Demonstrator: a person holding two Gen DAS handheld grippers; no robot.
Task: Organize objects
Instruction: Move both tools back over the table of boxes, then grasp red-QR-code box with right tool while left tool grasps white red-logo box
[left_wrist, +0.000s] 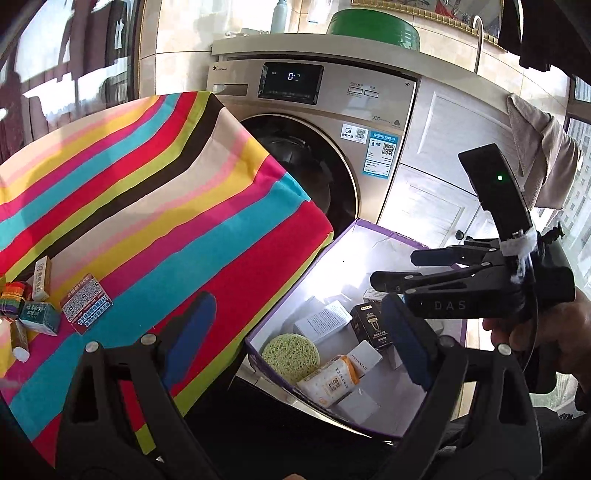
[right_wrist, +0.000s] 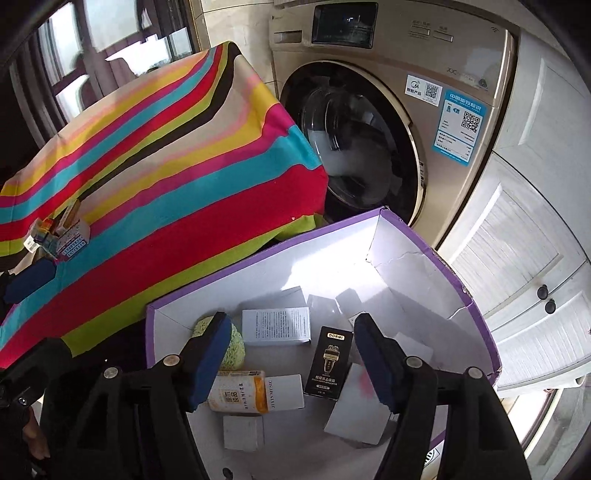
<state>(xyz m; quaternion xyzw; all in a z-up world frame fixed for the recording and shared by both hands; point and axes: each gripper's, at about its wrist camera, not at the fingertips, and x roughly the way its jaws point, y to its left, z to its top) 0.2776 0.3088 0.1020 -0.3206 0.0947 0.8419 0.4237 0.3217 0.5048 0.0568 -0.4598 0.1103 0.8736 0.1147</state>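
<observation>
Closest in, the right gripper (right_wrist: 290, 360) hangs over the purple-rimmed white cardboard box (right_wrist: 476, 317), jaws apart and nothing between them, right above the black carton with the gold shaver picture (right_wrist: 328, 363). The left gripper (left_wrist: 295, 336) is spread wide too, empty, straddling the tabletop edge and the box. Already in the box: a round green sponge (left_wrist: 290, 353) at about 9 o'clock, an orange-and-white packet (left_wrist: 328, 382) and a few plain white cartons (left_wrist: 323, 320).

What's left sits on the rainbow-striped tablecloth (left_wrist: 155, 206) out at 9 o'clock in the left view: a teal carton (left_wrist: 40, 316), a red QR-code card (left_wrist: 86, 302), a slim cream box (left_wrist: 41, 277). My take: swing left for those next. Pinch the teal carton across its short sides; the flat card will probably need sliding to the tabletop edge first.
</observation>
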